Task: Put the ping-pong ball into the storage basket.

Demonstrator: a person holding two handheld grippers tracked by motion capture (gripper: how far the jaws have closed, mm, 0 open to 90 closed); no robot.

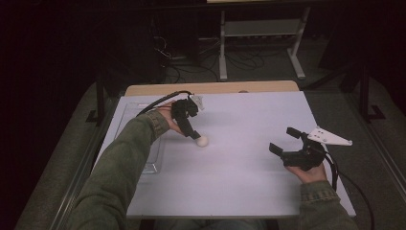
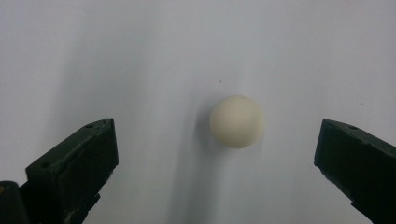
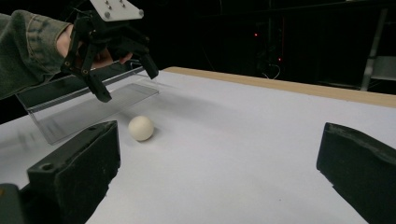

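A small cream ball [image 1: 202, 140] rests on the white table top [image 1: 249, 120], left of the middle. My left gripper [image 1: 194, 133] hovers just above and behind it, jaws pointing down, open. In the left gripper view the ball [image 2: 236, 121] lies between the two spread jaws, nearer the right one, touching neither. My right gripper [image 1: 281, 139] is held low at the right side of the table, open, with nothing in it. In the right gripper view the ball [image 3: 140, 128] sits far ahead, under the left gripper [image 3: 129, 85].
A clear plastic tray [image 1: 143, 143] lies along the table's left edge, beside the left forearm; it appears as a transparent wall [image 3: 70, 109] in the right gripper view. A wooden edge [image 1: 210, 88] runs along the far side. Dark floor, cables and a metal frame lie beyond.
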